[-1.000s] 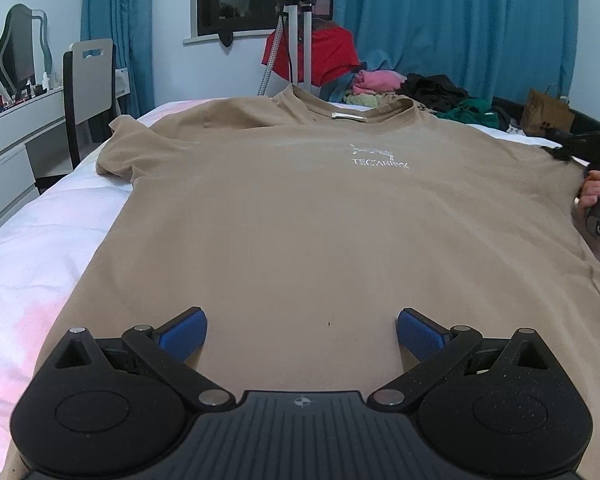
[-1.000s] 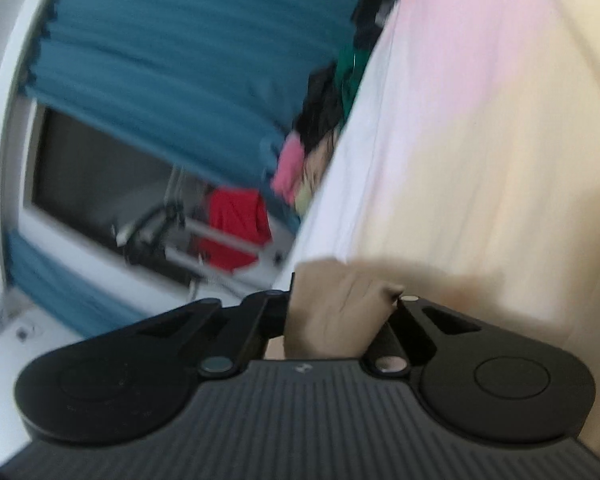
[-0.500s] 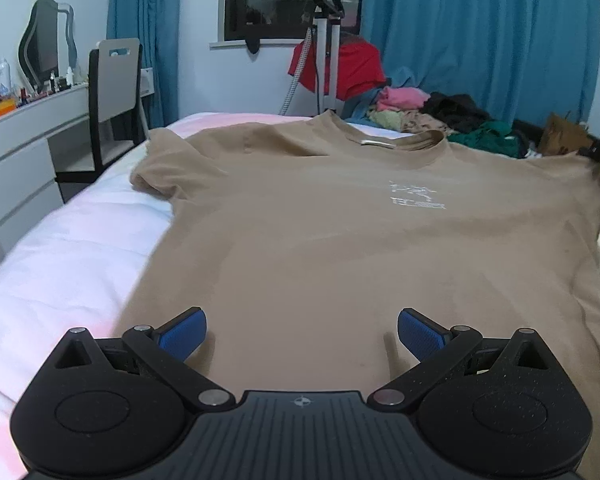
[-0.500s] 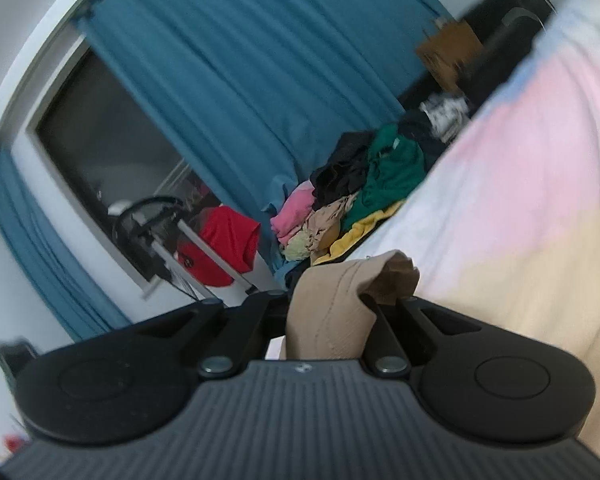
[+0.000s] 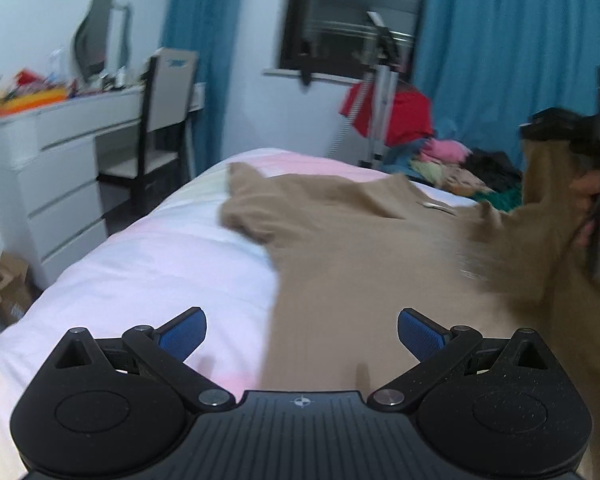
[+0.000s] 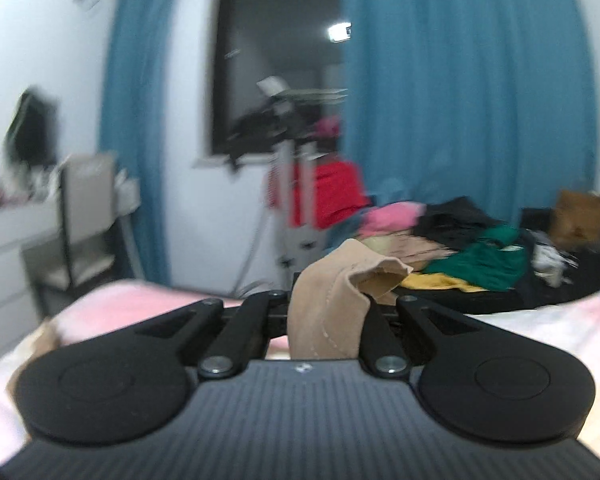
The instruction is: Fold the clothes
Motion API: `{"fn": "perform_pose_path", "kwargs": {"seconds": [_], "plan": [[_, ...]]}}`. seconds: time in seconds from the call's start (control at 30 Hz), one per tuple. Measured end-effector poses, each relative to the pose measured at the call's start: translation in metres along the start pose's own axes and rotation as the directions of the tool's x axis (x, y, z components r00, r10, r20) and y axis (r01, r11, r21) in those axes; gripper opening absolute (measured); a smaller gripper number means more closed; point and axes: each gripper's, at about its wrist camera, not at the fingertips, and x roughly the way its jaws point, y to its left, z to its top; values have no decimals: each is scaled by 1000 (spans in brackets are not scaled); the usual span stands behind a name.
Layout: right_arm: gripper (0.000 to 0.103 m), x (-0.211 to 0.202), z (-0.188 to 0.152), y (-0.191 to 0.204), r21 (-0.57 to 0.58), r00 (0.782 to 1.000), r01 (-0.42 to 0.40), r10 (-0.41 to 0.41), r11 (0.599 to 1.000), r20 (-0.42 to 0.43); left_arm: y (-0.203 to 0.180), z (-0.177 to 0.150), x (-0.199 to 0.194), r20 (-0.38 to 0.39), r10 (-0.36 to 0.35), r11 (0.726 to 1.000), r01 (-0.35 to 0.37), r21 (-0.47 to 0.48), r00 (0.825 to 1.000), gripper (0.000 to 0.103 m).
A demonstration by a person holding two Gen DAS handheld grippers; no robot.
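Observation:
A tan T-shirt (image 5: 364,256) lies front-up on the bed (image 5: 148,264), its left sleeve spread flat and its right side pulled up off the cover. My left gripper (image 5: 302,334) hovers open over the shirt's near hem, blue pads wide apart and nothing between them. At the right edge of the left wrist view, my right gripper (image 5: 556,128) is held by a hand well above the bed with the shirt's right sleeve hanging from it. In the right wrist view my right gripper (image 6: 328,320) is shut on the tan sleeve (image 6: 340,292).
A pile of coloured clothes (image 6: 460,248) lies at the far end of the bed, by a stand with a red garment (image 5: 388,116). A white dresser (image 5: 48,176) and a chair (image 5: 160,120) stand left of the bed. Blue curtains flank a dark window (image 5: 352,16).
My right gripper has rolled upright and lifted the sleeve high off the bed, dragging the shirt's right side up. My left gripper has risen and shifted left, staying open.

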Motion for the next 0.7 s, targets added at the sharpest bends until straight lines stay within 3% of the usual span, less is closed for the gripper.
{"fn": "perform_pose_path", "kwargs": {"seconds": [0.17,0.23,0.3,0.33,0.5,0.7], "plan": [[9,51,-36,76,-47,984,-77,68,996,-162,21,-2,9,-26,16,1000,-16,-18,1000,103],[28,60,-49,85,-14,975,-79,74,997,-210,27,-3,14,-41,23,999,-24,-36,999,103],[82,60,-55,76,59,973,-65,76,996,-217,32,-5,18,-54,18,998,-21,-57,998,103],[86,59,-57,70,95,974,-55,75,994,-216,33,-5,20,-57,12,998,-15,-64,998,103],[85,21,-43,52,138,974,-61,90,989,-210,24,-8,25,-65,-10,999,6,-52,998,103],[85,-87,-28,9,236,972,-125,166,964,-167,10,-8,17,-52,-17,1000,16,-21,999,103]]}}
